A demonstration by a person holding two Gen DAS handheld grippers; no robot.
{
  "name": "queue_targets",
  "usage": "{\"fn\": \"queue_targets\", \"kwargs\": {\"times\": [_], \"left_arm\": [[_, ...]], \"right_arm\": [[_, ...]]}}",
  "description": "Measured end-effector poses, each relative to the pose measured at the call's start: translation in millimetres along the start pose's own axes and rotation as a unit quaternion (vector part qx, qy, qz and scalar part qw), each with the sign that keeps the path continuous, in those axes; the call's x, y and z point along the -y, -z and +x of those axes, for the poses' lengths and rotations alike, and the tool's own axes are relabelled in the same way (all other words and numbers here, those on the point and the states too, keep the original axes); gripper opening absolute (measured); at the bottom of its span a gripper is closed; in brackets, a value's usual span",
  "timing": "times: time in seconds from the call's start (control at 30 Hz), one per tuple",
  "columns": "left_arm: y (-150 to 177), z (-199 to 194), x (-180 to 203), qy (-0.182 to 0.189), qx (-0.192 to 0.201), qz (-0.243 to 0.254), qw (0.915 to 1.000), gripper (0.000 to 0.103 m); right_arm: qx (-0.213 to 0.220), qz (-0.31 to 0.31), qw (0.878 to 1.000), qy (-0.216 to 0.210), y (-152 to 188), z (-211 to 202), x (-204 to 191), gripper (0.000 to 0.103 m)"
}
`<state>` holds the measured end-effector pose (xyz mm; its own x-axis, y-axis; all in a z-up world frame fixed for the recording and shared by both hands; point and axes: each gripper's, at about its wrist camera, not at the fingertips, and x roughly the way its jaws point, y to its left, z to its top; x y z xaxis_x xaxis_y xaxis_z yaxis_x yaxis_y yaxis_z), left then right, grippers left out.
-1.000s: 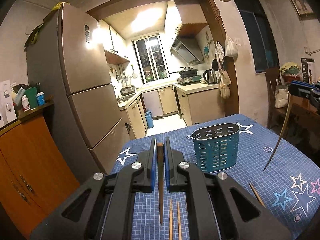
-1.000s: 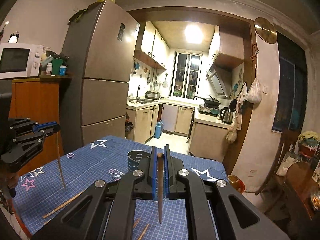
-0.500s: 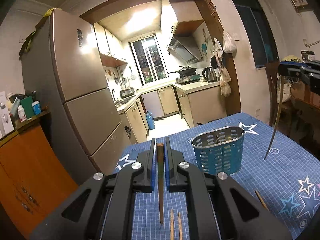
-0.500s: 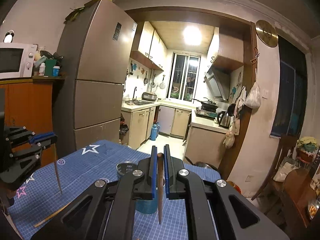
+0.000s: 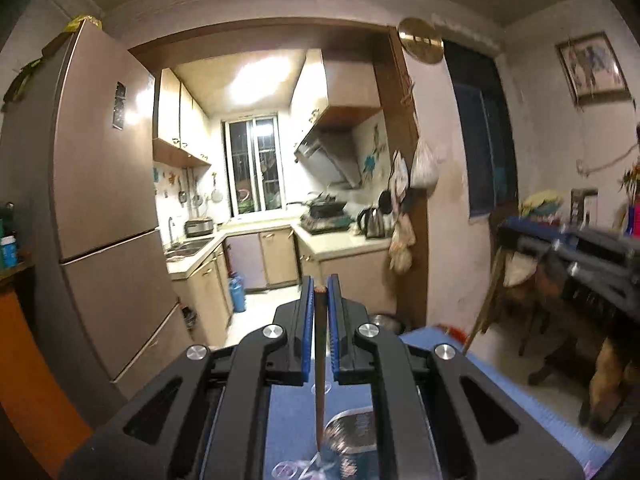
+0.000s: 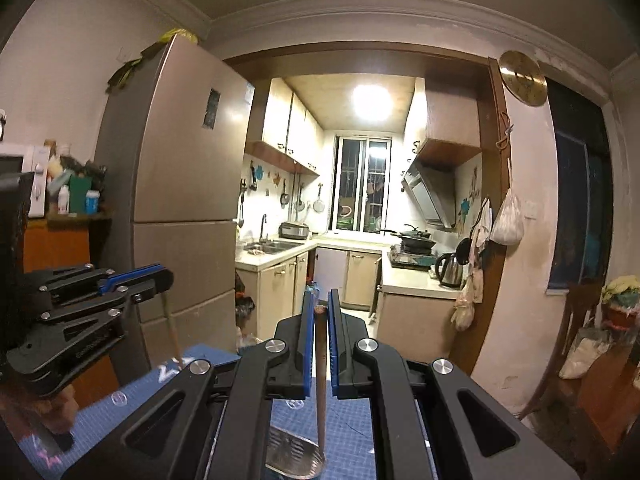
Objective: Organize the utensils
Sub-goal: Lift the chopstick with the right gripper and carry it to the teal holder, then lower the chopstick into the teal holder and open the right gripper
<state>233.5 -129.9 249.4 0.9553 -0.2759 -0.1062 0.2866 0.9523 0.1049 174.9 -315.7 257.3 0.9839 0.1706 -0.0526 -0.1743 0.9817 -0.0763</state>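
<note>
Left to right, then. My left tool [image 5: 320, 294] is clamped hard on a dark chopstick [image 5: 319, 376], which hangs point-down between the blue pads. A second ago I was looking down on the whole starry counter and the holder stood far right of this stick; now both hands are higher and the holder [image 5: 352, 436] sits directly under its tip, only the metal rim showing, blurred. That puts me in the lining-up stage, I judge, with the drop not yet made.

Over to the right tool [image 6: 319, 304]: shut tight on a paler chopstick [image 6: 320, 384], also vertical, with the holder's rim just below its point. So both sticks hover over the same mouth.

Room to move: plenty of open air ahead toward the kitchen doorway. The squeeze is between my own hands; in the right view the left tool is close at the left, its stick near the counter [image 6: 132, 392] edge. That far edge lies just beyond the holder, so I want a straight descent, one stick at a time.
</note>
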Motion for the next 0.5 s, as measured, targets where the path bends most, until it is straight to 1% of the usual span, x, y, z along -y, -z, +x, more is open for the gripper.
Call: {"fn": "queue_targets", "kwargs": {"times": [0.07, 0.13, 0.2, 0.23, 0.3, 0.4, 0.47, 0.5], "left_arm": [[-3.7, 5.6, 3.2, 0.01, 0.011, -0.009, 0.9999, 0.005], [-2.6, 10.2, 5.0, 0.029, 0.025, -0.022, 0.999, 0.006], [1.2, 20.8, 9.3, 0.035, 0.031, -0.026, 0.9986, 0.006], [7.7, 26.5, 11.1, 0.043, 0.034, -0.028, 0.9981, 0.006], [16.8, 35.2, 13.9, 0.037, 0.03, -0.024, 0.9986, 0.006], [38.4, 50.1, 15.7, 0.044, 0.024, -0.025, 0.9985, 0.006], [54.8, 60.2, 14.1, 0.04, 0.024, -0.026, 0.9986, 0.006], [57.9, 65.1, 11.6, 0.043, 0.021, -0.029, 0.9984, 0.006]], "right_arm": [[0.002, 0.012, 1.0, -0.002, -2.3, 8.3, 2.4, 0.008], [0.0, 0.024, 1.0, -0.005, -2.3, 16.7, 5.3, 0.008], [-0.001, 0.032, 0.999, -0.008, 2.1, 24.0, 6.3, 0.008], [-0.003, 0.036, 0.999, -0.01, 5.8, 27.2, 6.7, 0.008], [-0.007, 0.044, 0.999, -0.013, 17.2, 34.4, 8.5, 0.008], [-0.013, 0.053, 0.998, -0.012, 34.0, 43.9, 10.2, 0.008], [-0.02, 0.064, 0.998, -0.012, 46.6, 50.9, 11.5, 0.008], [-0.025, 0.072, 0.997, -0.012, 54.5, 55.2, 12.9, 0.008]]}}
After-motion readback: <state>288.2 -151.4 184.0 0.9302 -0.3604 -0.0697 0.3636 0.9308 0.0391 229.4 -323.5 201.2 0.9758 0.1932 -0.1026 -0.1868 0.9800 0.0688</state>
